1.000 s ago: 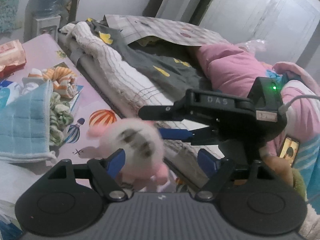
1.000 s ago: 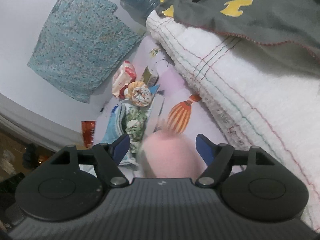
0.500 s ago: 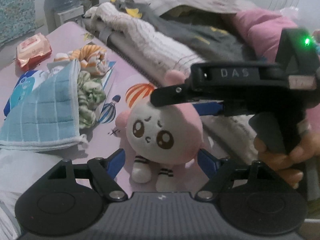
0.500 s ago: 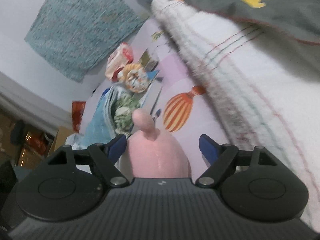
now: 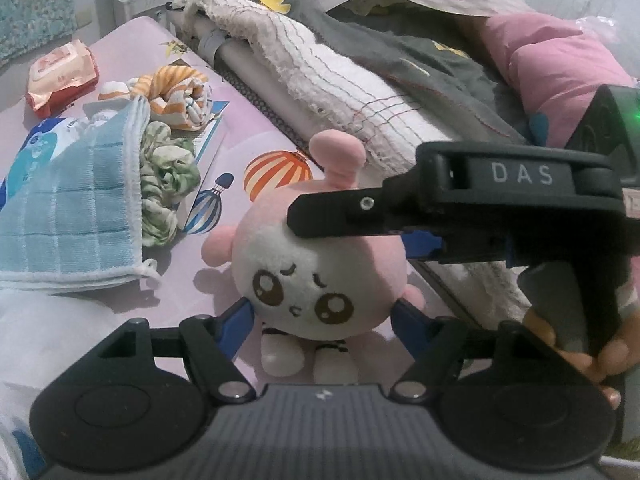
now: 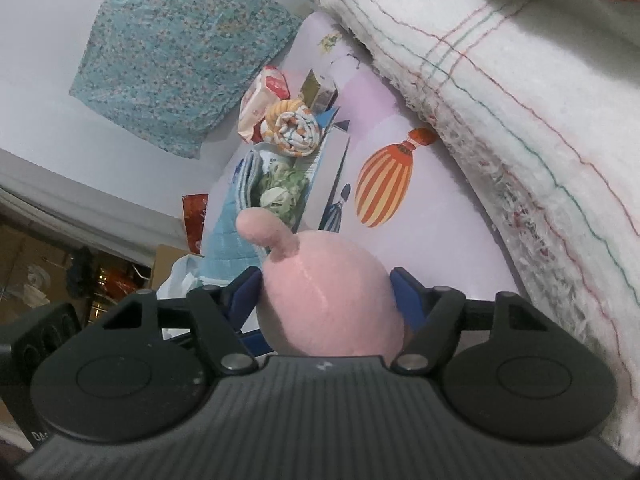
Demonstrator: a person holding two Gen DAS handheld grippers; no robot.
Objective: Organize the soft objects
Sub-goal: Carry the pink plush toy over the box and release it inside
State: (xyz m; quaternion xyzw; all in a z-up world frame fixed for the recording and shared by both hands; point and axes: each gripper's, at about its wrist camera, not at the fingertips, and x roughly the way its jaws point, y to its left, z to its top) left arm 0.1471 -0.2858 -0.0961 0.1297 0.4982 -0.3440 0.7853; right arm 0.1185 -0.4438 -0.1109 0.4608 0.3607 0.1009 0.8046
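Plush doll (image 5: 320, 276) upright, between left tongs (image 5: 322, 316), right tongs (image 6: 326, 294) closing.

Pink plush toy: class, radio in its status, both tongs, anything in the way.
Both tongs closing: left tongs and right tongs each pinch the pink plush toy. Toy upright on the pink sheet. Blue towel and rolled cloths alongside, clear of it.

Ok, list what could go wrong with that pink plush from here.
1. Both the left gripper and the right gripper have just been closing around the pink plush; pulling apart could strain it.
2. It is round and soft, so it may squirm out.
3. The right gripper's finger crosses its head and could snag the stalk.
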